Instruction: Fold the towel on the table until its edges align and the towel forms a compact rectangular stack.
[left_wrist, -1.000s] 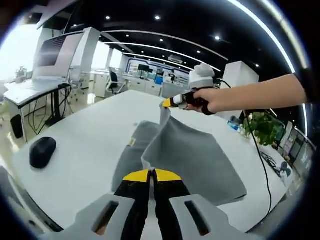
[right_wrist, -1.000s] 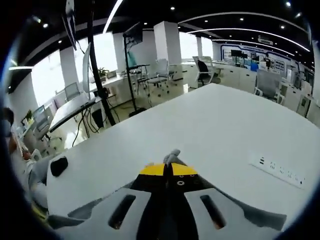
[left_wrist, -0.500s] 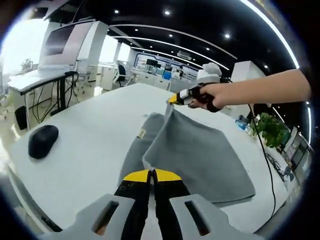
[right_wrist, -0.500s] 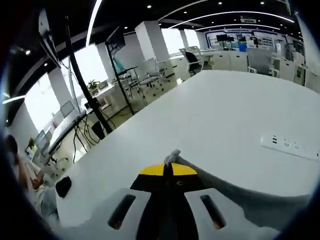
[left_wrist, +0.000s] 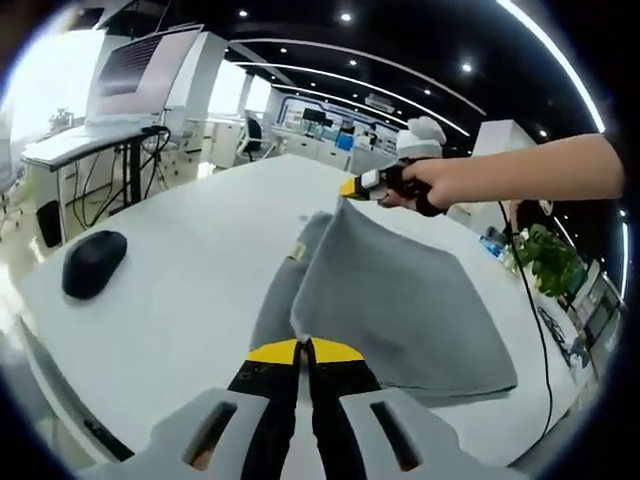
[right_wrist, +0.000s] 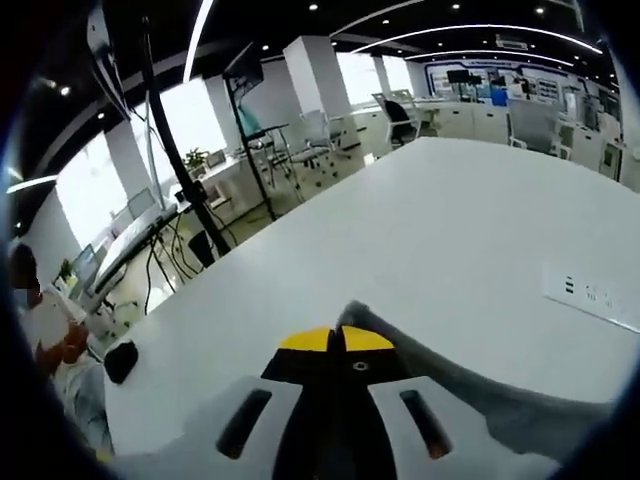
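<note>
On the white table (left_wrist: 190, 260), the grey towel (left_wrist: 400, 300) lies mid-surface, half lifted in a fold. The left gripper (left_wrist: 303, 352) pinches its near corner with jaws pressed together; the right gripper (left_wrist: 352, 186) pinches the far corner likewise. A black mouse (left_wrist: 93, 263) sits near the table's left edge.

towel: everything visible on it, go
The towel is plain grey soft cloth with a small tag at one edge. It lies partly on the white table, one layer lifted over another, mid-fold. The left gripper pinches the near corner; the right gripper pinches the far corner, held above the table.
</note>
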